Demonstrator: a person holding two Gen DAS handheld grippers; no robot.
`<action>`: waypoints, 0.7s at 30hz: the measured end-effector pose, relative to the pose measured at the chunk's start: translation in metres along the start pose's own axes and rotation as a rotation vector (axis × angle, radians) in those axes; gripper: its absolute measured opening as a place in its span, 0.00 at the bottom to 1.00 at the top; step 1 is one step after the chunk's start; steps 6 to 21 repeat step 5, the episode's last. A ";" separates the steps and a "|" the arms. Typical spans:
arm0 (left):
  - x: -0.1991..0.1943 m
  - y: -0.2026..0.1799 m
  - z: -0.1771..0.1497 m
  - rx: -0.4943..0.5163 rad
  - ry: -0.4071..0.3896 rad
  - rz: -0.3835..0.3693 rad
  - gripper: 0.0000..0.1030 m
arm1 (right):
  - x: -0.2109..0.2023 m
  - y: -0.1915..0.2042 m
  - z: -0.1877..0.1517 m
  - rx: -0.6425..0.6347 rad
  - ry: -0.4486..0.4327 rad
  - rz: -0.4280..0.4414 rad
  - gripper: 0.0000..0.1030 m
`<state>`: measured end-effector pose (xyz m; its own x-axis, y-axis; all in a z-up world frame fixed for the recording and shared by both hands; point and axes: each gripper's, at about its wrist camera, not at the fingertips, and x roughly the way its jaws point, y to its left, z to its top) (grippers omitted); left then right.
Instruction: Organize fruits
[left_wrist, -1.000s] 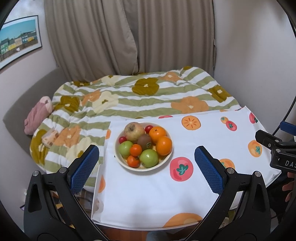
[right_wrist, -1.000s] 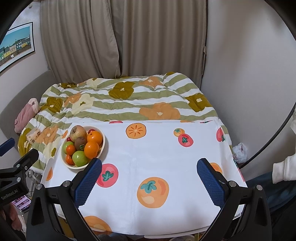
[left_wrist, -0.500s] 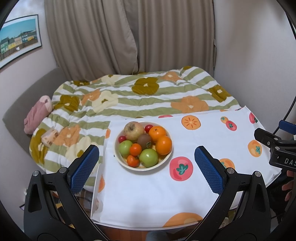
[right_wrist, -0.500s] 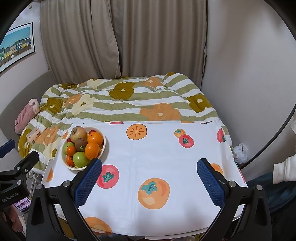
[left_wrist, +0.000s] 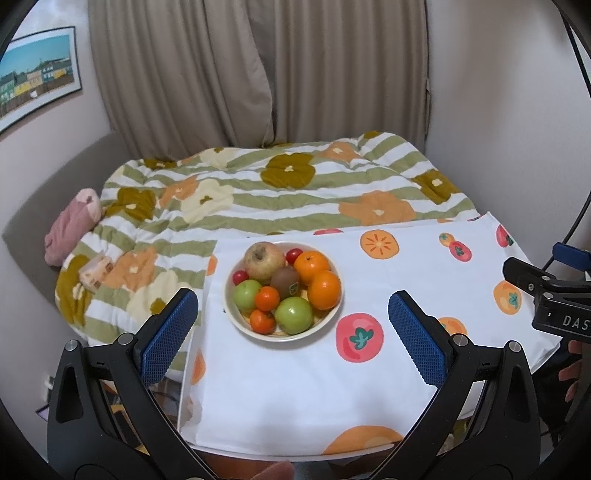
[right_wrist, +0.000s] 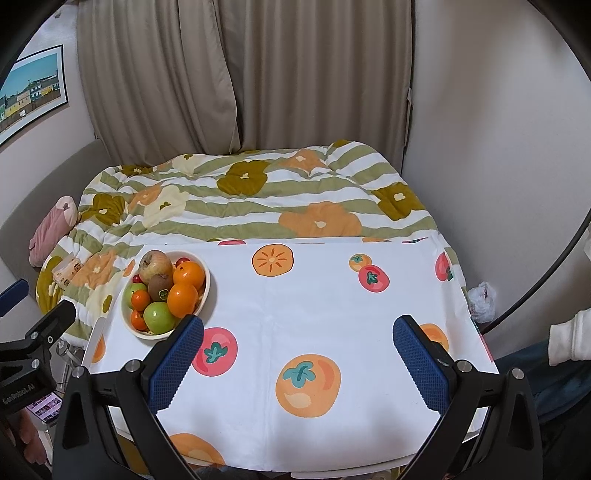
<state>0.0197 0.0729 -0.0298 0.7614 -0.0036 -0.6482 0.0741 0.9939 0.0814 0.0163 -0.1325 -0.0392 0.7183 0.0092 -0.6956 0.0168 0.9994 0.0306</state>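
A cream bowl (left_wrist: 236, 318) (right_wrist: 205, 291) stands on the left part of the table, heaped with fruit: a reddish apple (left_wrist: 264, 259), two green apples (left_wrist: 294, 314), two oranges (left_wrist: 324, 290), a kiwi (left_wrist: 284, 280), small tangerines (left_wrist: 267, 298) and cherry tomatoes (left_wrist: 294, 254). My left gripper (left_wrist: 291, 338) is open and empty, just in front of the bowl. My right gripper (right_wrist: 298, 350) is open and empty over the table's middle, with the bowl off its left finger.
The table wears a white cloth with printed persimmons and tomatoes (right_wrist: 332, 306). Behind it lies a bed with a striped floral quilt (left_wrist: 280, 192), a pink soft toy (left_wrist: 72, 229) and a small box (left_wrist: 95, 272). Walls and curtains close in behind. A white bag (right_wrist: 483, 298) lies on the right.
Both grippers have drifted slightly forward toward the table. Both stay open. The fruit has not moved.
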 end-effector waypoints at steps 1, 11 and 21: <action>0.001 0.001 0.000 -0.002 0.001 -0.001 1.00 | 0.000 -0.001 0.000 0.000 -0.001 -0.001 1.00; 0.004 0.001 0.000 -0.005 0.002 -0.006 1.00 | 0.001 0.000 -0.002 0.001 0.002 -0.001 1.00; 0.004 0.001 0.000 -0.005 0.002 -0.006 1.00 | 0.001 0.000 -0.002 0.001 0.002 -0.001 1.00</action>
